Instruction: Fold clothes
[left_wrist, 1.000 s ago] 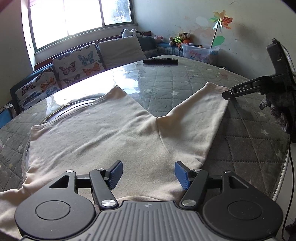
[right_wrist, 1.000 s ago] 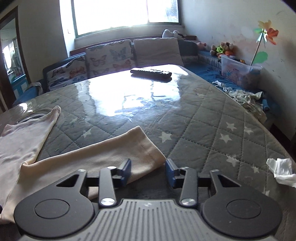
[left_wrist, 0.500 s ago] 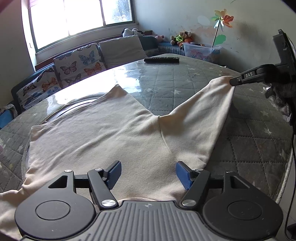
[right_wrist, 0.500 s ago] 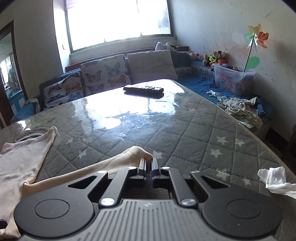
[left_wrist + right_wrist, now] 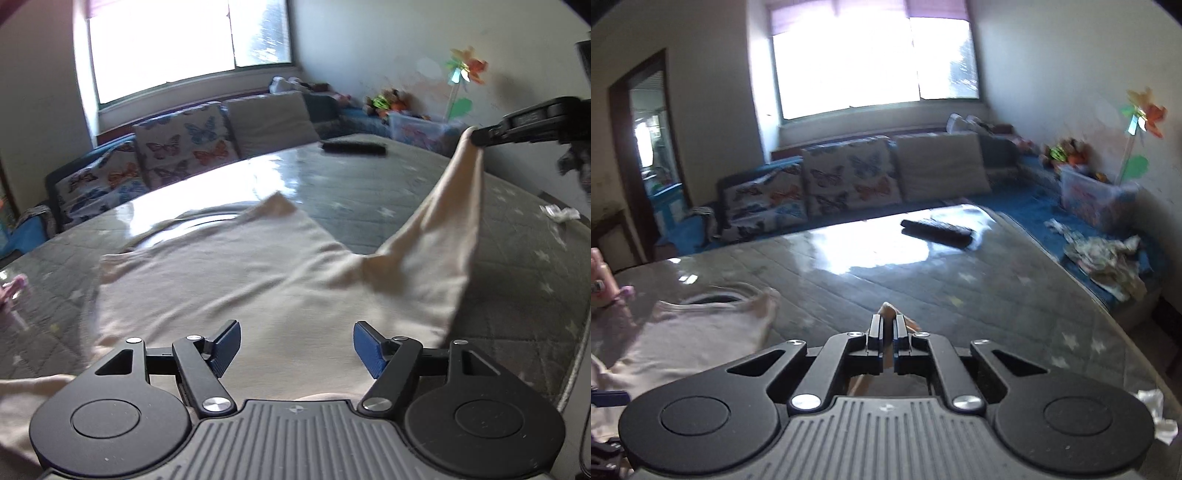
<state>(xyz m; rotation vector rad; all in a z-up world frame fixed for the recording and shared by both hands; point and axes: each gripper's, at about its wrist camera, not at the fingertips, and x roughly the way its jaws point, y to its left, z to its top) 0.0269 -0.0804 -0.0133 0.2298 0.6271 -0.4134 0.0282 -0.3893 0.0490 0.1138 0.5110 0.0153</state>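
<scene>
At the far right of the table, the end of one trouser leg is held up clear of the quilted cover, where a second ago it lay flat. The right gripper, whose jaws stood apart around that hem a second ago, is now seen clamped together on it, with a little cream cloth showing past the fingertips. In the left wrist view the same gripper is seen at the upper right, with the leg drawn up into a taut slope from the crotch to the pinched hem.

The rest of the cream trousers is still spread on the table, the other leg lying flat toward the far middle and the waist end toward the near left. The left gripper is held just above the near part of the cloth; its jaws are apart and opening slightly, and nothing is gripped between them.

The change is judged to mark the start of a fold: the lifted leg can now be carried left and laid over the flat one. Care is likely needed that the body of the garment is not dragged along, since it is not pinned down. A remote control lies at the far edge, and a crumpled tissue lies at the right, both well apart from the cloth.
</scene>
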